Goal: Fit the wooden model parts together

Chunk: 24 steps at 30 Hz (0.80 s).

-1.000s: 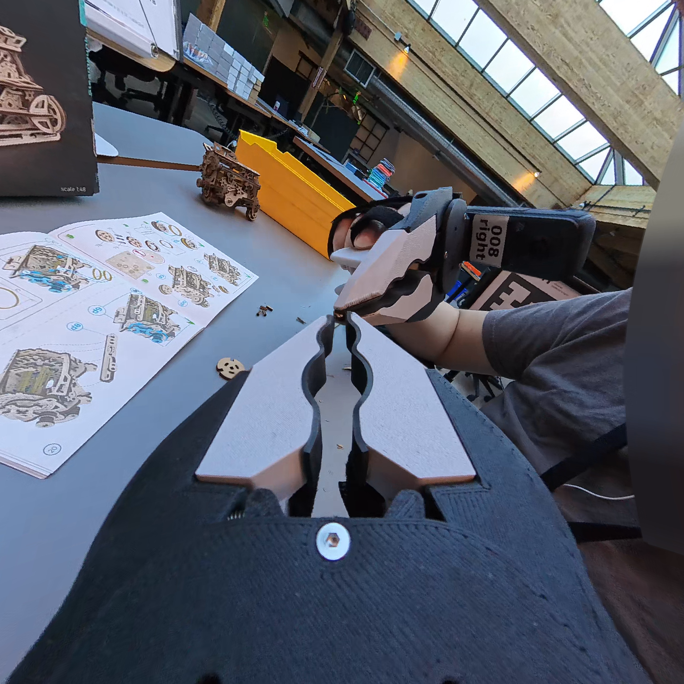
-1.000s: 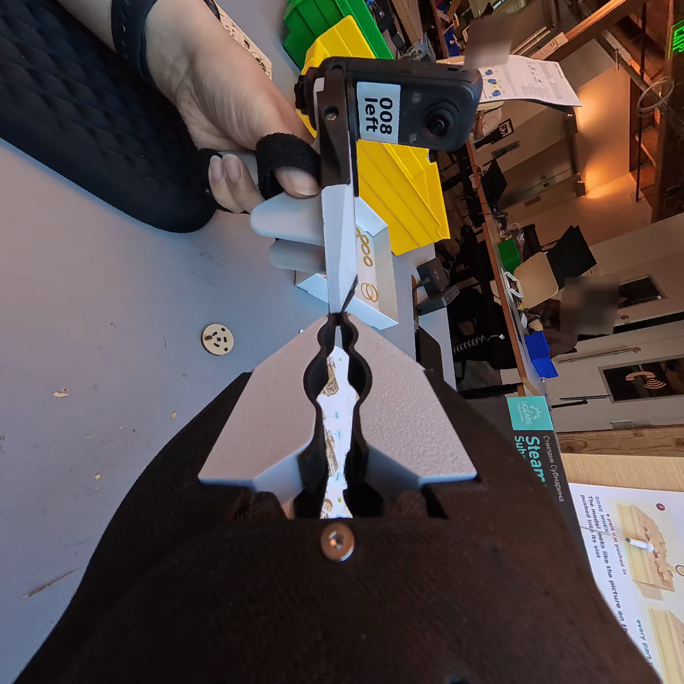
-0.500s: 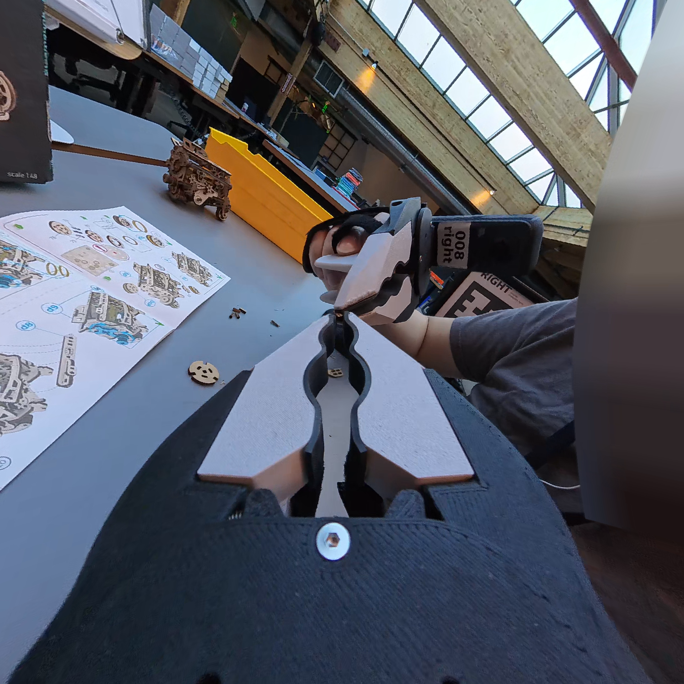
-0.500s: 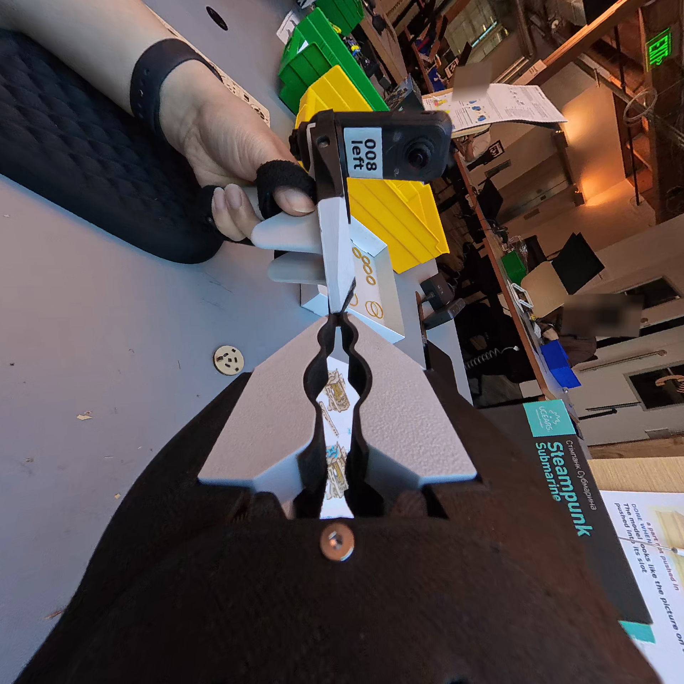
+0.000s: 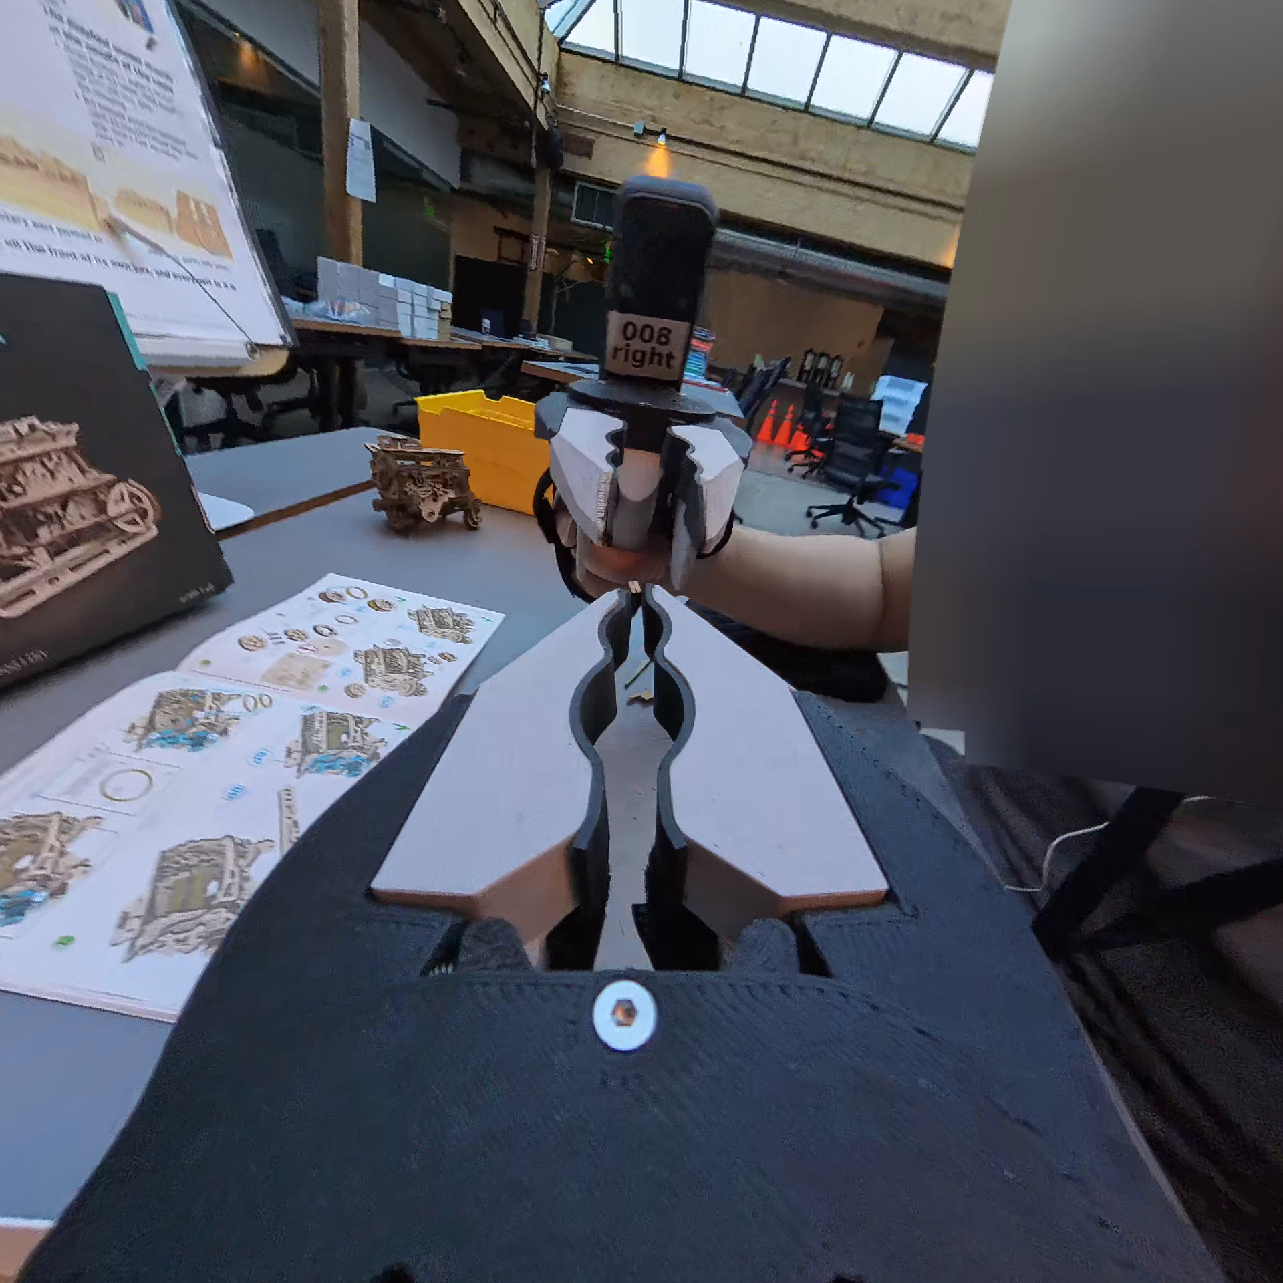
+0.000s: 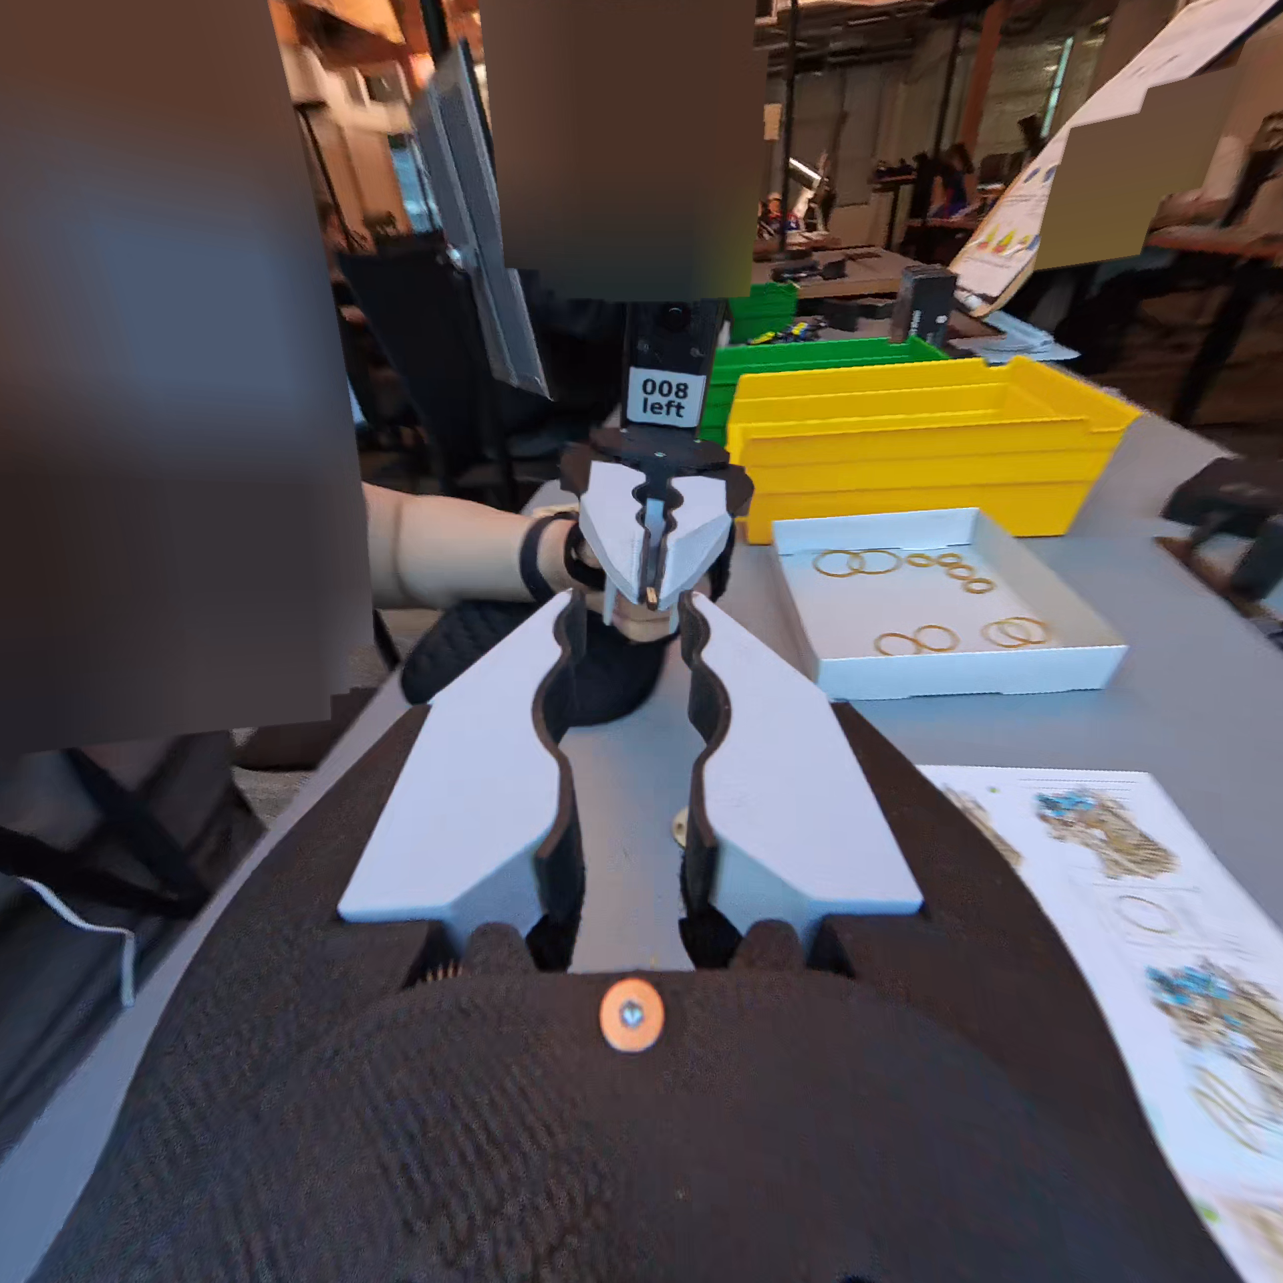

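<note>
My left gripper [image 5: 635,598] is shut on a tiny wooden peg [image 5: 633,587] that sticks out at its fingertips. The right wrist view shows the same peg [image 6: 651,596] pinched at the left gripper's tip [image 6: 652,590]. My right gripper [image 6: 630,611] is open and empty, its fingers either side of the left gripper's tip without touching the peg. In the left wrist view the right gripper [image 5: 642,555] faces me with its jaws apart. Both are held above the grey table [image 5: 333,541].
An assembled wooden model [image 5: 423,486], a yellow bin [image 5: 486,444], an instruction sheet [image 5: 278,708] and a black box [image 5: 83,472] lie to the left. A white tray [image 6: 972,666] of rings, a green bin [image 6: 819,354], a black pad [image 6: 604,673] and a wooden disc [image 6: 680,829] are near. The grippers are tip to tip, or close to it.
Both grippers have swung level and now face each other. The right gripper, shut at the meeting tips before, has opened. The peg stays in the left gripper.
</note>
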Each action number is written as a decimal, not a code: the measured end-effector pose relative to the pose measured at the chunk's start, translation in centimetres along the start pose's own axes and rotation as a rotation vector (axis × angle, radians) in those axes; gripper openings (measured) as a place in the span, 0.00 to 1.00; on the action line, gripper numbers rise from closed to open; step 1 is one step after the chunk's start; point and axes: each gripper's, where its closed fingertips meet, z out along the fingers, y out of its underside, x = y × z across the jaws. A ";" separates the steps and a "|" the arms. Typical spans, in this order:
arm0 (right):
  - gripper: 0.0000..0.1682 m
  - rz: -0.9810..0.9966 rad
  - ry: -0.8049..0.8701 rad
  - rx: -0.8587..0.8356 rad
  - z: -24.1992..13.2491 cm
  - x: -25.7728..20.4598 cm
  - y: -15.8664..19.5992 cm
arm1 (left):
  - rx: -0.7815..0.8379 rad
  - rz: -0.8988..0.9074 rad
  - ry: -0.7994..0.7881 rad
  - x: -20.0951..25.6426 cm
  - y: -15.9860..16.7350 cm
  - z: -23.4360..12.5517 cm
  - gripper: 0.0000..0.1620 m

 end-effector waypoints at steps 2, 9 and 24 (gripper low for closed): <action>0.17 0.098 -0.058 0.048 0.1 -0.2 -0.4 | 0.008 0.096 -0.010 0.6 -0.3 0.0 0.00; 0.10 0.060 -0.082 0.011 1.2 -1.2 0.6 | 0.006 0.277 -0.022 2.0 -0.7 0.1 0.00; 0.00 -0.046 -0.063 0.031 1.4 -1.9 0.2 | -0.007 0.303 -0.009 2.5 -0.4 0.4 0.00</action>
